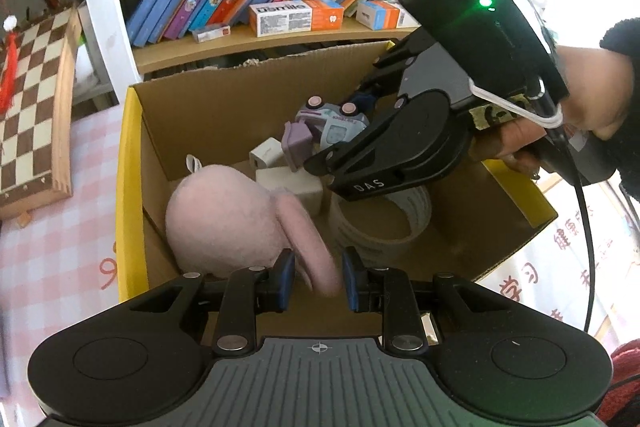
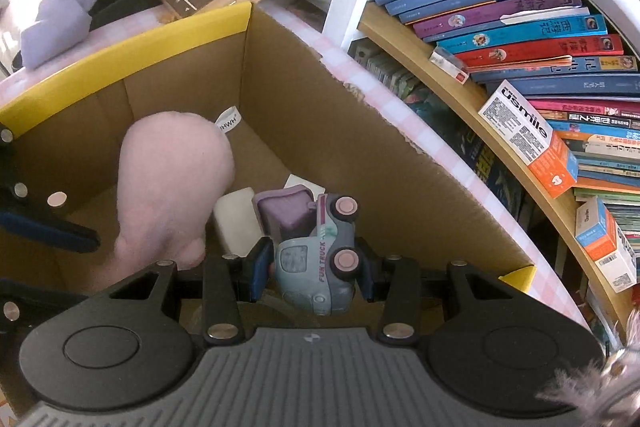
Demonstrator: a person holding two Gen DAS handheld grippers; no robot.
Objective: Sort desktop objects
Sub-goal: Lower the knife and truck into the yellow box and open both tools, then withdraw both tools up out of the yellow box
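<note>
Your right gripper point(image 2: 314, 267) grasps one grey-blue plastic toy truck point(image 2: 318, 259) at lower centre, on its side, nose toward the camera, inside the brown cardboard box point(image 2: 320, 115). Your left gripper point(image 1: 316, 277) pinches one pink plush toy point(image 1: 224, 219).

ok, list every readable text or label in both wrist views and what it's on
"FUN TRUCK": side of the grey-blue toy truck with pink wheels, between the right gripper pads.
"usmile": white-and-orange carton on the wooden shelf.
"DAS": black finger of the right gripper in the left wrist view.
"HWH": white tag on the pink plush toy.
Book spines, red writing on the tablecloth: Chinese characters, too distorted to transcribe reliably.
</note>
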